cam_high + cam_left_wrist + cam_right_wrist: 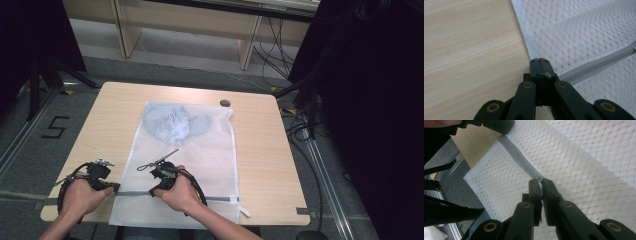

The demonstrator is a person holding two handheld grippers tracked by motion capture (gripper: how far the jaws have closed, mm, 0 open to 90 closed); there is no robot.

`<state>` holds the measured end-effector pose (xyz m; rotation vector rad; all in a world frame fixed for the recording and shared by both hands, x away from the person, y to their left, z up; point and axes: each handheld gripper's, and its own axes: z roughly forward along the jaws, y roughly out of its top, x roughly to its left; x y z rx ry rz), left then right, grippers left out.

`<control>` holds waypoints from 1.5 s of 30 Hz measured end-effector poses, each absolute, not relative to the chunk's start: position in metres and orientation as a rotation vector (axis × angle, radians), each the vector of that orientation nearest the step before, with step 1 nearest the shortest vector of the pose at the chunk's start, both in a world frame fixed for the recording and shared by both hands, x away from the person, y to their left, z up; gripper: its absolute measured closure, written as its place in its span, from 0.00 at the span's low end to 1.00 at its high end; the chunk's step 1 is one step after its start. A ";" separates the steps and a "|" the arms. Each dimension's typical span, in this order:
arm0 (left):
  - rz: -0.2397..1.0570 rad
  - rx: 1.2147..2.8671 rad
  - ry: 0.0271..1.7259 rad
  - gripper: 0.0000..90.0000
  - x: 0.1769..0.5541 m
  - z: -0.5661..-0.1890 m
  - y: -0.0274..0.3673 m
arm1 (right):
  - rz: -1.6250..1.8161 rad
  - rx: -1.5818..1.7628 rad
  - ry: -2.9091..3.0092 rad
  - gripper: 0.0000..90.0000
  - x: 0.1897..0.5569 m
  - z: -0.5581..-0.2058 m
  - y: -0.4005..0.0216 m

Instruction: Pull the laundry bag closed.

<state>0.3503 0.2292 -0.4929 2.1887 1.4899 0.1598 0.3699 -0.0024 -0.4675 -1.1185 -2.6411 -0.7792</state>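
A white mesh laundry bag [200,155] lies flat on the wooden table [100,125], with a blue-grey garment [172,125] inside its far end. A grey zipper [135,193] runs across the bag's near end. My left gripper [114,188] is shut on the zipper's end at the bag's left edge [539,60]; the zipper tape [599,63] leads away to the right. My right gripper [152,191] sits a short way along the zipper. Its jaws [539,181] pinch the small metal zipper pull [538,179], and the closed zipper [519,161] stretches toward the left gripper [496,125].
A small dark round object [225,103] lies near the table's far edge, beside the bag's corner. The zipper's white tab [245,211] sticks out at the bag's near right. The bag's near end hangs slightly over the table's front edge. Black curtains and cables stand at the right.
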 end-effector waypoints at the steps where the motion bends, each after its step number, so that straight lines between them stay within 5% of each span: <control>1: 0.160 2.189 1.490 1.00 0.350 -0.493 0.229 | -0.779 -1.119 -2.641 0.97 0.370 -0.468 -0.002; 45: 0.160 2.192 1.484 1.00 0.350 -0.493 0.230 | -0.765 -1.131 -2.645 0.97 0.366 -0.464 -0.019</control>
